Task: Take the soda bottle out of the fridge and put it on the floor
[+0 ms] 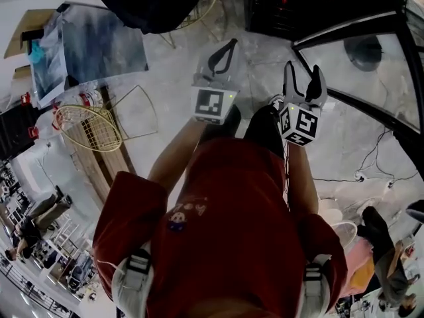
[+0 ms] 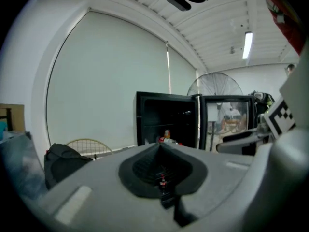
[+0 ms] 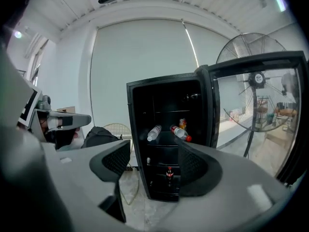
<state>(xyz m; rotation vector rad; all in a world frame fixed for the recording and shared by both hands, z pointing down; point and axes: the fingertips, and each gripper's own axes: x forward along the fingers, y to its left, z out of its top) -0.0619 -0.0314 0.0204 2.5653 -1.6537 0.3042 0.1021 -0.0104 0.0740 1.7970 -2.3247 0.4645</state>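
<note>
From the head view, a person in a red shirt (image 1: 225,204) stands on the pale floor (image 1: 172,65) and holds out two grippers. The left gripper (image 1: 231,46) has its jaws pressed together with nothing in them. The right gripper (image 1: 303,69) has its jaws apart and empty. In the left gripper view, the black fridge (image 2: 166,115) stands far ahead with its door open. In the right gripper view, the soda bottle (image 3: 169,173) stands upright on a low shelf inside the fridge, well apart from the jaws. Two clear bottles (image 3: 154,132) lie on a higher shelf. A big fan (image 3: 258,76) stands far right
</note>
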